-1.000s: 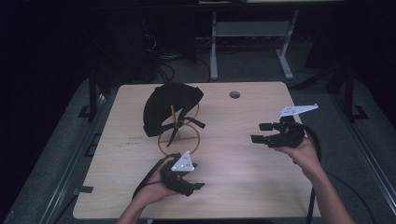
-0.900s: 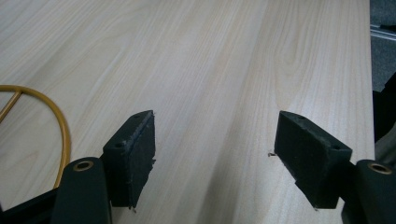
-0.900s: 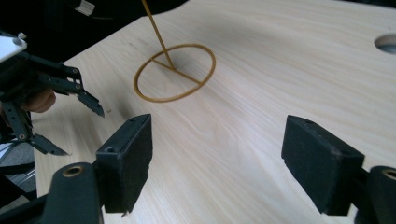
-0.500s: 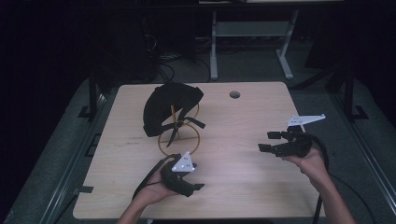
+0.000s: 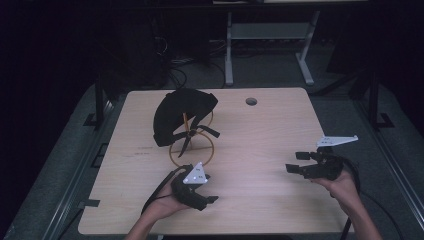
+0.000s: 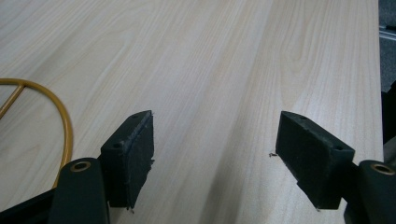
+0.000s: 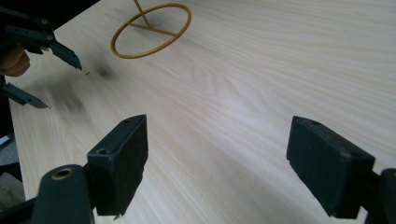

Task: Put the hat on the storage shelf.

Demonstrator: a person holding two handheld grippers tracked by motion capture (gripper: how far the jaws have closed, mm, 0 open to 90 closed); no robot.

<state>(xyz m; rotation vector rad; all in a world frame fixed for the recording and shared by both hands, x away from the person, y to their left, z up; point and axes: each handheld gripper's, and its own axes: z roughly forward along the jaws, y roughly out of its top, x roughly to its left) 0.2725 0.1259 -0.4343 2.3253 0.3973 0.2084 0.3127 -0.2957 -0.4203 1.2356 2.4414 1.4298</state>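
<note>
Cap (image 5: pixel 181 116) already hangs on the yellow stand (image 5: pixel 192 148) at the table's (image 5: pixel 280 210) ten o'clock, both tongs, left (image 5: pixel 212 187) and right (image 5: pixel 295 162), gaping empty, so little seems left.

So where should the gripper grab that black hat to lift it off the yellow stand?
Probably by its lower rim on the near left side of the black hat, coming from the left gripper, which is nearest. The rim hangs free of the yellow stand, so open jaws could likely slip around it.

right gripper (image 5: pixel 296 163) | moved toward the person and lower over the table (image 5: pixel 260 135) | jaws empty
</note>
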